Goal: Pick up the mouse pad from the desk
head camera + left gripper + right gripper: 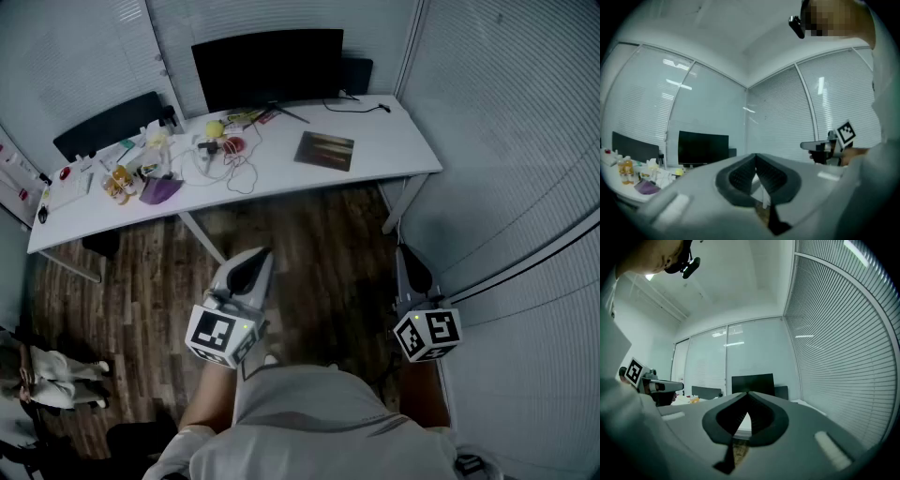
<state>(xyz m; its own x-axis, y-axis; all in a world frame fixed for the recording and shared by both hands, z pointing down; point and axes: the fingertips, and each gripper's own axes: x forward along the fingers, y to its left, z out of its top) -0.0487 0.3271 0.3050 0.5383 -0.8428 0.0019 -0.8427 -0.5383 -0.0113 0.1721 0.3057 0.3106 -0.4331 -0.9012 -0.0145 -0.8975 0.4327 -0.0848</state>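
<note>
The mouse pad (324, 150), a dark rectangle with a brownish print, lies flat on the right half of the white desk (394, 141), in front of the monitor. Both grippers are held level over the wooden floor, well short of the desk. My left gripper (264, 252) has its jaws pressed together with nothing between them, which the left gripper view confirms (756, 157). My right gripper (401, 249) stands to the right, below the desk's right end, also shut and empty (748, 393). The pad does not show in either gripper view.
A black monitor (267, 66) stands at the desk's back. The left half holds clutter: a purple object (159, 190), small bottles (116, 181), cables (239, 169), a yellow ball (216, 129). A black chair (108, 122) sits behind. Blinds close the room; a person (47, 375) sits lower left.
</note>
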